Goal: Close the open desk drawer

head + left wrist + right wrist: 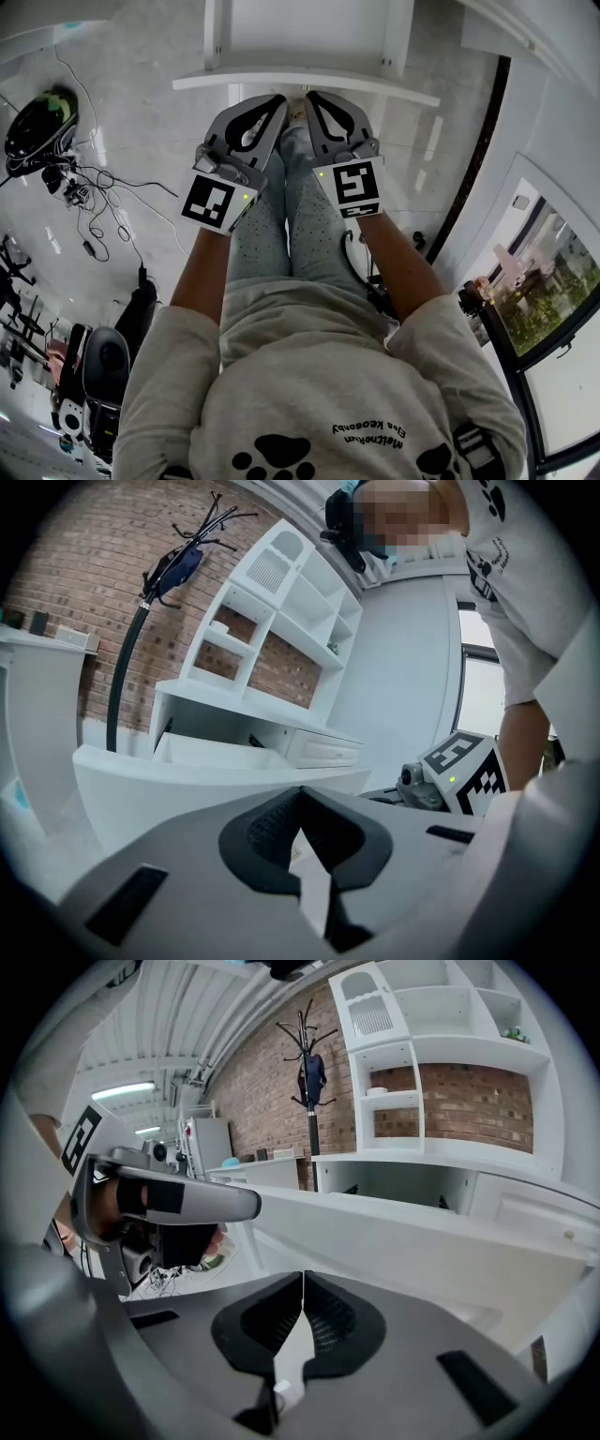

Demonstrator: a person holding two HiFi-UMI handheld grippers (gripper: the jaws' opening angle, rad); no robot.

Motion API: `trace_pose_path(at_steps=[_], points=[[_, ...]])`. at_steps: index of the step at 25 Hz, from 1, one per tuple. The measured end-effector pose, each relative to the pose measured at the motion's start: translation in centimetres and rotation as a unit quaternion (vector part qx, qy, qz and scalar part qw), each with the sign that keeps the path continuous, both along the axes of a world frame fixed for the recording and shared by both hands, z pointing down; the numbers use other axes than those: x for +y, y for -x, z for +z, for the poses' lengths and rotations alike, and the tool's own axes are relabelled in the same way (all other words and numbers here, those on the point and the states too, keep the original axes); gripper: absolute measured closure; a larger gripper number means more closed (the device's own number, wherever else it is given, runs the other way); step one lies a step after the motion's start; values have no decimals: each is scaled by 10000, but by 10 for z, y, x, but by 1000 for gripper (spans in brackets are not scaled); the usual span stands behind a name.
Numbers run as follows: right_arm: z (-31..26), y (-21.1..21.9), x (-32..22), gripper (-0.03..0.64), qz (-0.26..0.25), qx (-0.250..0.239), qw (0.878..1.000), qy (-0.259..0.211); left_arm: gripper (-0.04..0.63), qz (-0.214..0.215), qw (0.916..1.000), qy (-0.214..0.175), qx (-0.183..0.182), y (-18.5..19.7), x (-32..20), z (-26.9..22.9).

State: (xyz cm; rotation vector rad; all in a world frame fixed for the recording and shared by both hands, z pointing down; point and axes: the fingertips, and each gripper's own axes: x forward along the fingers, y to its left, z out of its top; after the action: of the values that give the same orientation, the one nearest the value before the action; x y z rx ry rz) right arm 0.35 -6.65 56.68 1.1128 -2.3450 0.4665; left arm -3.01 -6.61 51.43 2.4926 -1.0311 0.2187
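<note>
Desk drawer (208,753), white smooth box, open; left hand-held gripper (300,793) and right hand-held gripper (302,1279), ribbed dark jaws together.

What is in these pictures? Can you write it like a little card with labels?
Who: a person in a pale sweatshirt, one gripper in each hand
Left gripper: jaws together, nothing between them
Right gripper: jaws together, nothing between them
Drawer: white box-shaped desk drawer, pulled out, open
Where the grippers are: side by side just in front of the drawer's front panel; touching or not, cannot tell
Behind: white shelf unit, red brick wall, black coat stand
</note>
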Motion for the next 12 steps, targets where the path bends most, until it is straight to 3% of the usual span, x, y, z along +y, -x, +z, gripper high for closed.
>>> trace_pose_path(at_steps=[5, 12], points=[[15, 2, 4, 585, 34, 57, 9998, 212, 577, 19, 9999, 66, -89, 0, 1, 11], [30, -10, 0, 584, 505, 131, 9970, 574, 577, 38, 9998, 167, -129, -4, 0, 18]])
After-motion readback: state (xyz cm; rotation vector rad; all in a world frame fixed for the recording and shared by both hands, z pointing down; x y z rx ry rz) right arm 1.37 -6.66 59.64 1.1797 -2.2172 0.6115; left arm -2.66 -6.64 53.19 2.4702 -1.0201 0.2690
